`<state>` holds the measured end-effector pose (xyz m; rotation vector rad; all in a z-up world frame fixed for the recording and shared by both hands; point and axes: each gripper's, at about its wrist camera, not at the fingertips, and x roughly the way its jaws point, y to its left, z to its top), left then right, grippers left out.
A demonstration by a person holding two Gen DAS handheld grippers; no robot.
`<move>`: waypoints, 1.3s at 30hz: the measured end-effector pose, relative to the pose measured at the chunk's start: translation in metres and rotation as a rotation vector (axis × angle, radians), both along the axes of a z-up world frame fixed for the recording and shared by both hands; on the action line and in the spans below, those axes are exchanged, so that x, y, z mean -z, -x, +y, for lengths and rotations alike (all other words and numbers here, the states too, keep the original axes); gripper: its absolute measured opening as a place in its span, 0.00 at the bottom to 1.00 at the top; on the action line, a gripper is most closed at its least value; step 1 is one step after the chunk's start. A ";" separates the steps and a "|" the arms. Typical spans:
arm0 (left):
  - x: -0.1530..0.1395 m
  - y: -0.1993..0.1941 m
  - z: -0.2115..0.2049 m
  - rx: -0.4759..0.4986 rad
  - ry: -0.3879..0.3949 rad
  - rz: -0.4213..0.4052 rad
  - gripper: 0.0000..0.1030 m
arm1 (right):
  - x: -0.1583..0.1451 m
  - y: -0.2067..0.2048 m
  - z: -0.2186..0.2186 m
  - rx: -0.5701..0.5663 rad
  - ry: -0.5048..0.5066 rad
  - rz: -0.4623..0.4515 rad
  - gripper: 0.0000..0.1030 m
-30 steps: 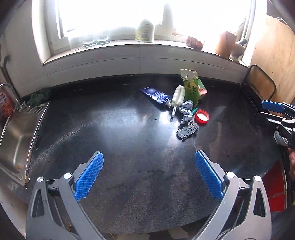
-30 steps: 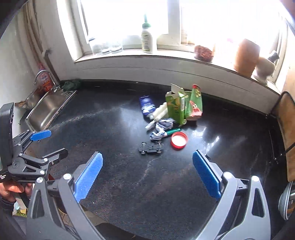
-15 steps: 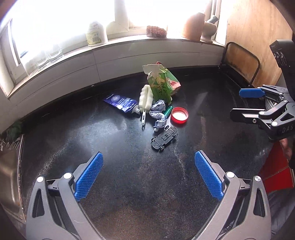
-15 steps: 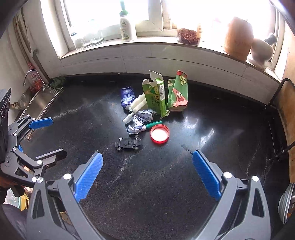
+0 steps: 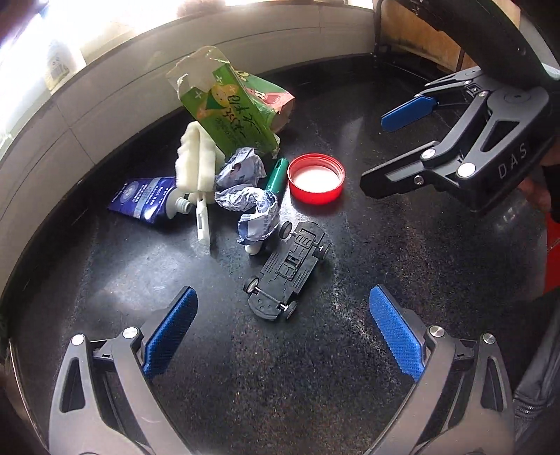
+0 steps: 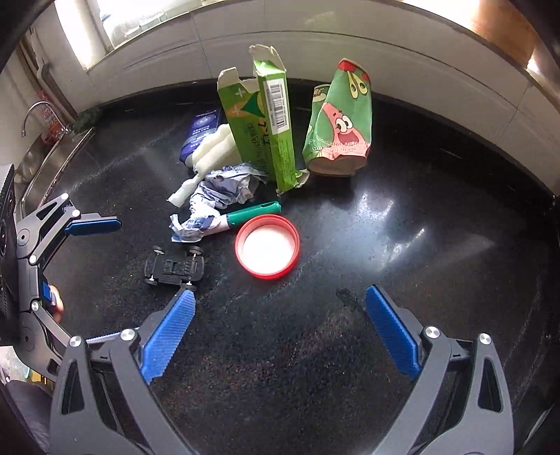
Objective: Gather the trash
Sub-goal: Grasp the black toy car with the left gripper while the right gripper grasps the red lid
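Observation:
A heap of trash lies on the black counter (image 5: pixel 350 350): an upturned black toy car (image 5: pixel 288 271) (image 6: pixel 174 267), a red lid (image 5: pixel 316 177) (image 6: pixel 267 246), crumpled paper (image 5: pixel 250 199) (image 6: pixel 213 192), a green marker (image 6: pixel 252 212), a torn green carton (image 5: pixel 227 112) (image 6: pixel 266 129), a Patrick-print cup (image 6: pixel 337 126), a blue tube (image 5: pixel 145 199) and white foam (image 5: pixel 196 164). My left gripper (image 5: pixel 283 332) is open, just short of the car. My right gripper (image 6: pixel 280 332) is open, just short of the lid; it also shows in the left wrist view (image 5: pixel 392 150).
A steel sink (image 6: pixel 38 157) with a tap lies at the far left. A white tiled ledge (image 6: pixel 350 52) under the window runs behind the heap. A metal rack (image 5: pixel 385 31) stands at the counter's right end.
Both grippers have moved forward and down toward the heap, which now fills the views. Both stay open. Nothing on the counter has moved.

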<state>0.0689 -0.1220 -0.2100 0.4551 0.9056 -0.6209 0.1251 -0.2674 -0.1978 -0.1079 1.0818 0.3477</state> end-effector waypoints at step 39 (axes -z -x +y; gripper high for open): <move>-0.039 -0.002 0.010 -0.254 0.105 0.077 0.29 | -0.034 0.008 0.015 -0.065 0.047 -0.086 0.48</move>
